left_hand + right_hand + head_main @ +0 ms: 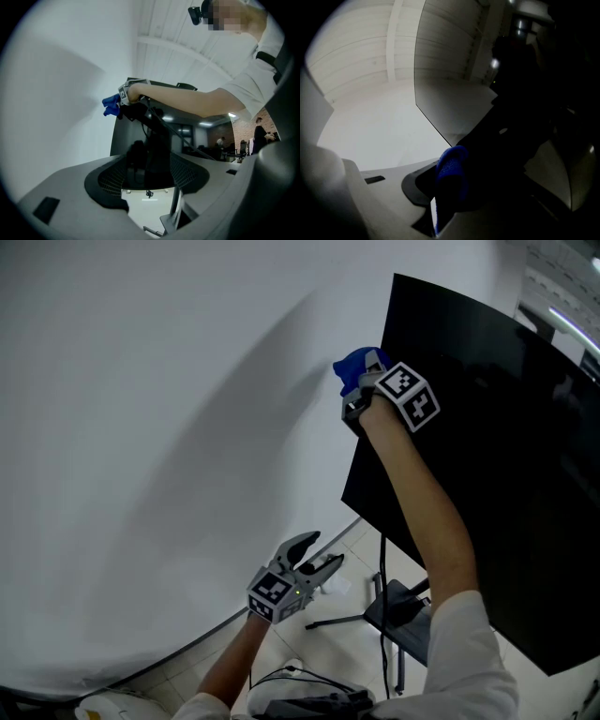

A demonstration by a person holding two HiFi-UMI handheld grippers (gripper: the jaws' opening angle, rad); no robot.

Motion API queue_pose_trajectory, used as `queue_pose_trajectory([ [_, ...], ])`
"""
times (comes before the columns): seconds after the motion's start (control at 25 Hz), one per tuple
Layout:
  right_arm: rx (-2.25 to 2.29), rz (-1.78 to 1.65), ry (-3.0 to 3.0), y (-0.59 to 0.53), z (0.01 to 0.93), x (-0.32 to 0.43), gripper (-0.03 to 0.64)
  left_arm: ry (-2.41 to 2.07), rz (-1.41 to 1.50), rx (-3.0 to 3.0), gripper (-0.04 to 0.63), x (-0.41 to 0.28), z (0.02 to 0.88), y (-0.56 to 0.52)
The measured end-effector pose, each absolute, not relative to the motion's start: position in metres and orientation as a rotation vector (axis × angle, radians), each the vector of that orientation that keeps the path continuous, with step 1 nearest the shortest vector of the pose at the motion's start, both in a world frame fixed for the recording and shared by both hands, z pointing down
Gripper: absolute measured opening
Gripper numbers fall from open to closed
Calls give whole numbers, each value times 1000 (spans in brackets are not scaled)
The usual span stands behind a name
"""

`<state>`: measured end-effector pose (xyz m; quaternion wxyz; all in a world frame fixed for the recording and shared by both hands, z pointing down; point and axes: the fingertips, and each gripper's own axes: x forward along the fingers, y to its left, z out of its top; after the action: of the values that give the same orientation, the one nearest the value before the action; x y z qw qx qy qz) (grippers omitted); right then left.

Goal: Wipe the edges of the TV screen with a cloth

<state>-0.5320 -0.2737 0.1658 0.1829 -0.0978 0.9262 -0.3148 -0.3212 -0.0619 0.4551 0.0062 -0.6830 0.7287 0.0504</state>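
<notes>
The TV screen (pixel 497 484) was a flat, glossy black rectangular panel with thin, straight edges and sharp corners. It stood upright on a black metal stand (pixel 392 604) with splayed legs, over a pale tiled floor (pixel 330 638). In the head view its left edge ran from the upper corner down and slightly leftward, beside a smooth, matte white wall (pixel 169 427). The panel's long axis extended away from that edge toward the right of the picture. The cloth (pixel 351 367) was a blue, soft, knobbly-textured fabric, bunched into a rounded wad. It was located at the left edge of the screen, a short way below the upper corner, and projected past the edge toward the wall. The right tool (pixel 367 388) was clamped on the cloth. In the right gripper view the blue wad (pixel 451 180) filled the gap between the pale grey moulded jaws, against the dark panel. The right tool's marker cube (pixel 409 395) faced the head camera, above a bare forearm (pixel 427 512) and a white sleeve (pixel 473 662). The left tool (pixel 317 557) was held low, near the floor and well apart from the screen. Its jaws stood wide apart with nothing between them. The left gripper view showed grey jaws with dark mesh-textured pads (pixel 185 171), and beyond them the cloth (pixel 110 104) at the screen's edge.
</notes>
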Motion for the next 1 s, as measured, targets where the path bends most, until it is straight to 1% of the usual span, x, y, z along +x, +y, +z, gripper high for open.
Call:
queue_pose_trajectory([
  [0.2, -250, -811, 2593, -272, 123, -532, 72, 2257, 147, -2136, 282, -326, 448, -69],
  [0.4, -234, -752, 2564, -276, 52, -534, 72, 2249, 148, -2133, 282, -336, 416, -76],
  [0.72, -215, -688, 2535, -278, 26, -536, 72, 2242, 176, -2118, 282, -348, 444, -86],
  [0.92, -221, -709, 2504, -274, -27, -527, 72, 2242, 175, -2116, 282, -344, 428, -82],
  [1.0, -236, -669, 2478, -274, -44, -520, 72, 2232, 178, -2123, 282, -343, 426, -83],
])
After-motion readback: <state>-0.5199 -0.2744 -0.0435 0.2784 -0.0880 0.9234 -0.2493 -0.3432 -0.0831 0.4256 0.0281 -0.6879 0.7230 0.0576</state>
